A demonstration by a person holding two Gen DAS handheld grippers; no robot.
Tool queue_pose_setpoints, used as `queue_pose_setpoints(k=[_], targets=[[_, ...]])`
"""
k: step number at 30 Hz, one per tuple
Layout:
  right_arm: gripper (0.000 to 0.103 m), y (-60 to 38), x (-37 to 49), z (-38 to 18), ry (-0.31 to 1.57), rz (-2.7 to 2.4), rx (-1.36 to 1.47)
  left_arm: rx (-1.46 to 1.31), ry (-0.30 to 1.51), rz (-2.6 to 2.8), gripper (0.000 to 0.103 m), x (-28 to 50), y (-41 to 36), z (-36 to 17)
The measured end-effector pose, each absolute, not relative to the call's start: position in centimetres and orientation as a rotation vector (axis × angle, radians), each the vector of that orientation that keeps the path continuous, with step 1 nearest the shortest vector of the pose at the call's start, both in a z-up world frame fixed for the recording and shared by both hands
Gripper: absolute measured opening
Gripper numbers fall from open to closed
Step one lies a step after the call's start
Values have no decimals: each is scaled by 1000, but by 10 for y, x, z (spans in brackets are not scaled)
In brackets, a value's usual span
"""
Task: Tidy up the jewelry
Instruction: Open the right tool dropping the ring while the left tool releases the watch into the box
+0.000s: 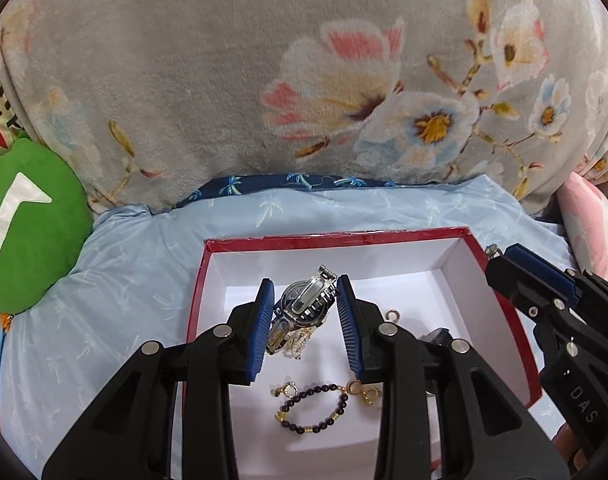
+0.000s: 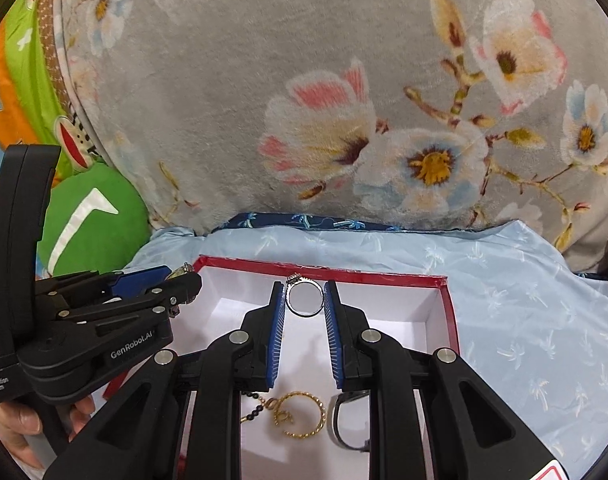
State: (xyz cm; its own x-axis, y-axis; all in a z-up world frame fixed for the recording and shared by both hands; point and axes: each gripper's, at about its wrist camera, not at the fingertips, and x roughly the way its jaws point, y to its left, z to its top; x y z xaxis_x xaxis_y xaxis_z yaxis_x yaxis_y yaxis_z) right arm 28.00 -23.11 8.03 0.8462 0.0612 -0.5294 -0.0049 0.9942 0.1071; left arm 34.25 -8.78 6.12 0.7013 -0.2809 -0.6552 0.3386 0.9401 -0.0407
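Nearest the right wrist camera, a gold hoop earring (image 2: 304, 416) and a dark ring (image 2: 346, 420) lie on the white floor of the red-edged box (image 1: 344, 238); above them the right gripper (image 2: 304, 300) clamps a silver ring (image 2: 302, 296), stone uppermost. The left gripper (image 1: 306, 300), whose body reads "GenRobot.AI" and "Data Acquisition System", pinches a silver watch (image 1: 308, 300) over the box and its beaded bracelet (image 1: 316, 410). Beyond stand a green cushion (image 1: 27, 224) and floral blanket (image 1: 263, 80).
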Motion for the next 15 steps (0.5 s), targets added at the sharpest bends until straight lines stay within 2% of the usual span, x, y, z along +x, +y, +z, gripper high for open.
queue_pose_setpoints(k=[7, 8, 9, 10, 11, 15], targets=[[21, -236, 303, 62, 583, 23, 93, 102, 732, -328, 32, 358, -94, 43], [33, -236, 305, 60, 573, 12, 83, 103, 717, -316, 35, 358, -95, 42], [40, -236, 305, 59, 569, 3, 77, 109, 708, -298, 48, 359, -95, 42], [48, -237, 305, 58, 562, -6, 77, 113, 697, -283, 55, 359, -95, 42], [48, -239, 304, 58, 550, -15, 84, 112, 690, -275, 66, 359, -95, 43], [48, -246, 300, 62, 536, -21, 115, 108, 682, -270, 66, 358, -94, 46]])
